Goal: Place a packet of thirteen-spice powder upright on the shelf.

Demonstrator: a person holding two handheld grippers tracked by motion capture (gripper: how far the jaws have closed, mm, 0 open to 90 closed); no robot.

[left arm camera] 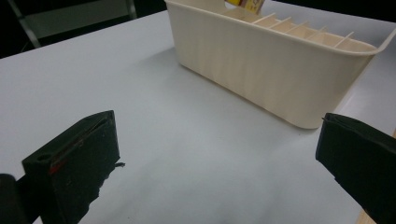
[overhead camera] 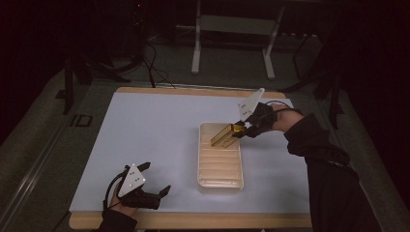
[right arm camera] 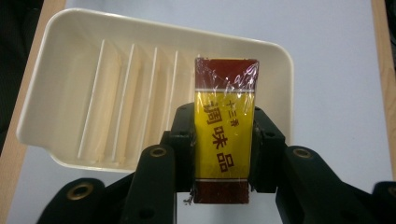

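One yellow and maroon box (right arm camera: 225, 135) sits clamped between the jaws of our right gripper (right arm camera: 224, 140), poised over the far end of the cream slotted tray (overhead camera: 220, 181); we judge the next move is lowering it squarely into a slot. Its label reads 调味品 in large characters. Our left gripper (overhead camera: 153, 180) rests near the tray's left, jaws wide apart on nothing.

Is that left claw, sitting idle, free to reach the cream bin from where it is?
Probably yes: the left claw stands open, and bare table lies between it and the bin.
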